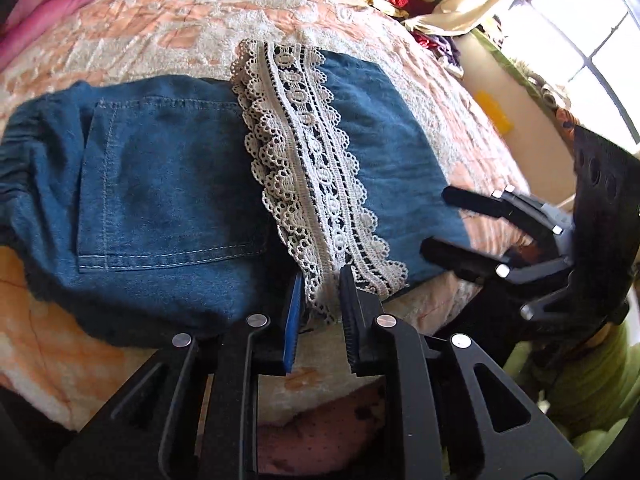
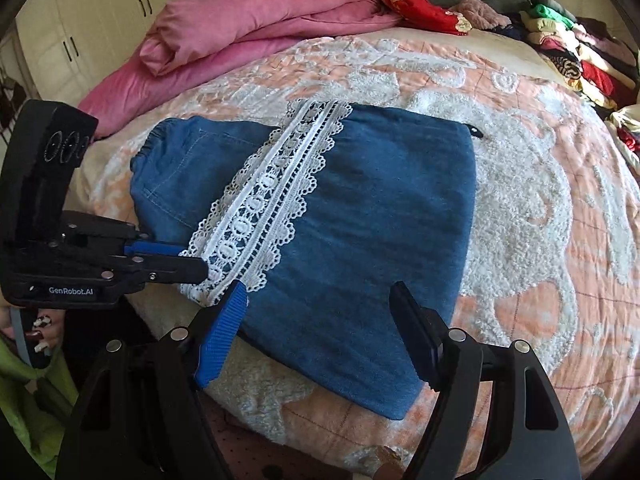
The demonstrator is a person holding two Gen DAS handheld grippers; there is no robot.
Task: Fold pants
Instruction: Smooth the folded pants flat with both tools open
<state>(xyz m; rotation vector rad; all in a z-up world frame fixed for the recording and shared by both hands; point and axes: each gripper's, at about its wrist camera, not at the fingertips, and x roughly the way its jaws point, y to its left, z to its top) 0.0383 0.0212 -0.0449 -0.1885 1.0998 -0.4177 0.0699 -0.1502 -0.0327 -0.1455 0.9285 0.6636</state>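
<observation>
The blue denim pants lie folded on the bed, with a white lace hem band across the top. My left gripper has its fingers on either side of the near end of the lace, partly closed, holding it. In the right wrist view it comes in from the left and meets the lace. My right gripper is open above the near edge of the denim, holding nothing. It shows in the left wrist view at the right edge of the pants.
The pants rest on a peach and white quilted bedspread. A rolled pink duvet lies at the back left. A pile of folded clothes sits at the back right. A window is to the right.
</observation>
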